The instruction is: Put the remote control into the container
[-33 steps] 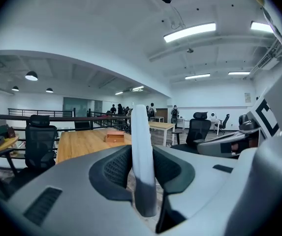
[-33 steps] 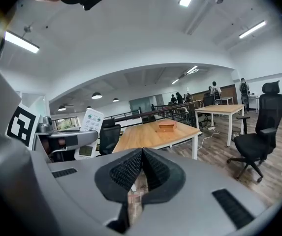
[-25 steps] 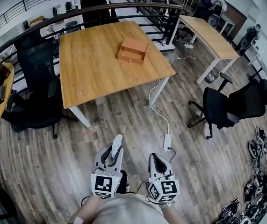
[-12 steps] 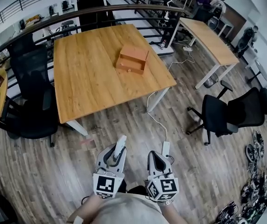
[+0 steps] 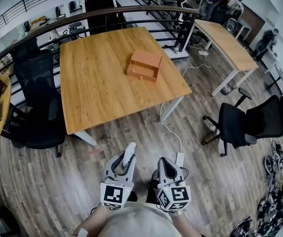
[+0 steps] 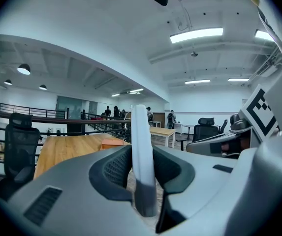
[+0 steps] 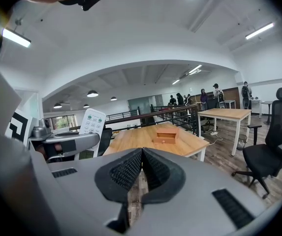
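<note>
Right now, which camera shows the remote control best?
The right gripper view: the remote control shows its button face there, at the left. The left gripper view shows only its narrow edge, clamped between the left hand-held gripper's jaws. The head view shows it small, a white bar sticking forward from that gripper.

The left claw (image 5: 122,163) is gripping the white remote control (image 5: 129,153), which is sticking out past its tips, while the right claw (image 5: 166,164) is hovering just beside it with its jaws lying together, both over the plank floor (image 5: 57,181). Well ahead of both claws the wooden desk (image 5: 101,83) is carrying the open wooden container (image 5: 144,65), which is sitting toward the desk's far corner on the right claw's side. A white power strip (image 5: 179,159) is lying on the floor just ahead of the right claw, and black office chairs are standing well off to the left claw's side (image 5: 37,107) and the right claw's side (image 5: 245,122).
</note>
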{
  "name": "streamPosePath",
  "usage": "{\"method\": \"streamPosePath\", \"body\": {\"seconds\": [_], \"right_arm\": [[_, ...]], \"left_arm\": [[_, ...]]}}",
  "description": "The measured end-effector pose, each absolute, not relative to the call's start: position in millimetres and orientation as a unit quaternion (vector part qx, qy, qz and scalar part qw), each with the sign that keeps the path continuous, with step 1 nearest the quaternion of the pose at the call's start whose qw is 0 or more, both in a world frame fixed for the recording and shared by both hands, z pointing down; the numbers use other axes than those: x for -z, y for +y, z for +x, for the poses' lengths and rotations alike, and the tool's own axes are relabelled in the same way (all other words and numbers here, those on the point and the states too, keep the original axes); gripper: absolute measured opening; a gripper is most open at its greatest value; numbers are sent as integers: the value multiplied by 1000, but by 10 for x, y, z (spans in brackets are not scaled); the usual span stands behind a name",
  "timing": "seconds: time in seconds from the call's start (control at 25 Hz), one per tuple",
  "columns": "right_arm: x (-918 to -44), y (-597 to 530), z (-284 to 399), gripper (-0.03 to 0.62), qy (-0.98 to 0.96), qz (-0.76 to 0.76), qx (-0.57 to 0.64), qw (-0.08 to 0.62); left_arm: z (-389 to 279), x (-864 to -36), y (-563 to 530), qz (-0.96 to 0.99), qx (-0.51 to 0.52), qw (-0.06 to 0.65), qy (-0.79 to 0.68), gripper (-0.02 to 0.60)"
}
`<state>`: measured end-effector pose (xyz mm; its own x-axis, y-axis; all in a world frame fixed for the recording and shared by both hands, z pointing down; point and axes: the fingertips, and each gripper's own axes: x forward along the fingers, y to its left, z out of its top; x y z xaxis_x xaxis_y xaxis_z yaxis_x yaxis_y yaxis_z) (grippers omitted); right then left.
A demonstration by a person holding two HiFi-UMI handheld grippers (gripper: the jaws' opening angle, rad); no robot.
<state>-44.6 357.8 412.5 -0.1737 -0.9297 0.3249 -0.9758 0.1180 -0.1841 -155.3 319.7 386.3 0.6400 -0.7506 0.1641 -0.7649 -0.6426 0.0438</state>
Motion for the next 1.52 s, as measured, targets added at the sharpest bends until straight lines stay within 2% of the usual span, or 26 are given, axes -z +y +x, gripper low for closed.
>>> {"method": "streamPosePath", "body": {"seconds": [0.28,0.88,1.12,1.52], "right_arm": [[-4091,3330,-207,15,-761,623,-171,61],[-3990,2152,948,15,-826,539,-151,66],[-3932,1858,1366,15,-845,510,-154,49],[-4132,1456,1668,15,-840,507,-184,58]], "left_arm": [[-1351,-3845,2983,893,-82,50,-439,112],[-279,-3632,2082,842,-54,29,-536,112],[30,-3599,1925,817,-84,33,-570,112],[303,-3710,1508,812,-91,48,-575,112]]}}
